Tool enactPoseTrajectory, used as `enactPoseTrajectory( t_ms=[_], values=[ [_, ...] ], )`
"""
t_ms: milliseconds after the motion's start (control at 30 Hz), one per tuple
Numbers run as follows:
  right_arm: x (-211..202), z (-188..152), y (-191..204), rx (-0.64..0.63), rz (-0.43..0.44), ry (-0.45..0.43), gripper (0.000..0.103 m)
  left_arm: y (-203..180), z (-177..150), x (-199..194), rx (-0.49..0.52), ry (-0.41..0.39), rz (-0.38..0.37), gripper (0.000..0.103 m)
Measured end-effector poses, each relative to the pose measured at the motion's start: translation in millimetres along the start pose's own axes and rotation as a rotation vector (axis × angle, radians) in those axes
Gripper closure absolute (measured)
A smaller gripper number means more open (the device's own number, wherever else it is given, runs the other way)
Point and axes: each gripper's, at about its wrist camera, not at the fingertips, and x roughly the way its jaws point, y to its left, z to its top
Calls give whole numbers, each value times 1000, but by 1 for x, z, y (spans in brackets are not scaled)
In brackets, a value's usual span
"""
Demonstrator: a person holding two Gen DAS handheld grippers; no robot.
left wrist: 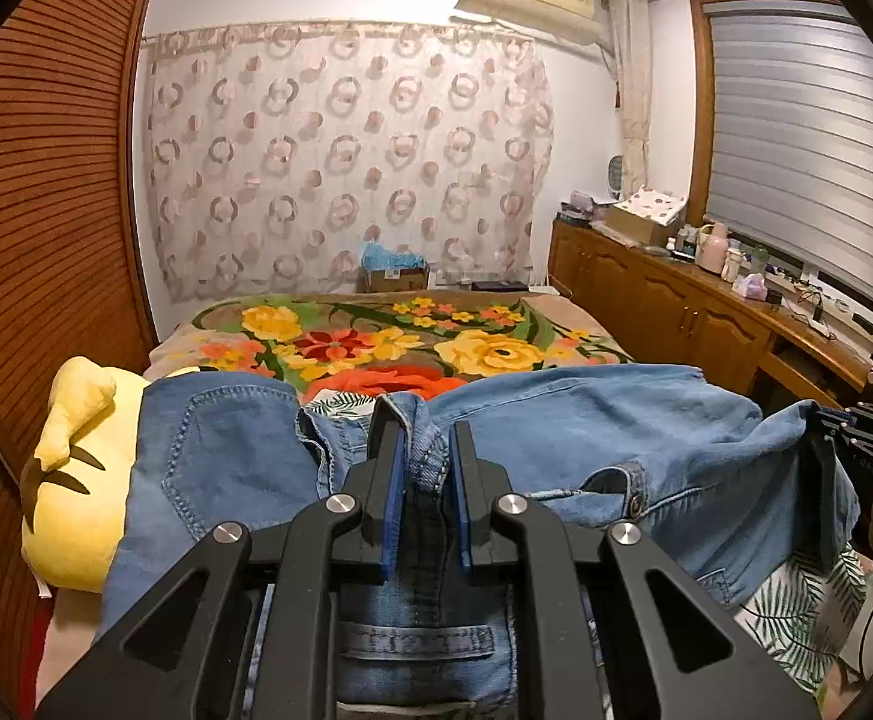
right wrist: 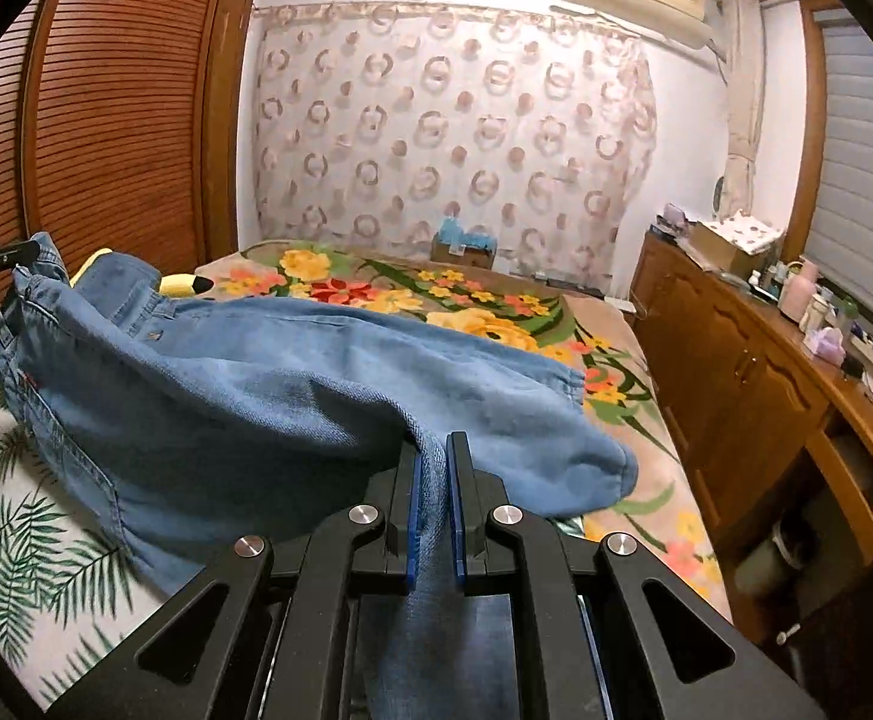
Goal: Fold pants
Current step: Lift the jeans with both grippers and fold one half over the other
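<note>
From my left wrist, my left gripper (left wrist: 426,450) is clamped on a denim fold at the waistband of the jeans (left wrist: 586,426), which hang lifted across the near end of the bed (left wrist: 592,330). A yellow plush (left wrist: 76,480) lies at the bed's left edge, behind the denim. My right gripper (left wrist: 826,438) shows at the far right, pinching the jeans' other end.

From my right wrist, my right gripper (right wrist: 433,468) is clamped on a denim fold; the jeans (right wrist: 292,384) stretch leftward over the leaf-print sheet (right wrist: 28,540) toward my left gripper (right wrist: 16,255).
</note>
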Motion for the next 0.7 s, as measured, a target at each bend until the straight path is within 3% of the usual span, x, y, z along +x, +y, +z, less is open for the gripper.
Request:
enactPoseTrajectory(
  t_ms=[500,700],
  values=[
    [30,31,-9,-30,-2,86,95,8,-5,49,-23,86,4,87],
    [28,62,-12,-50,-12,68,95,6,17,45,-12,41,26,87]
  ],
)
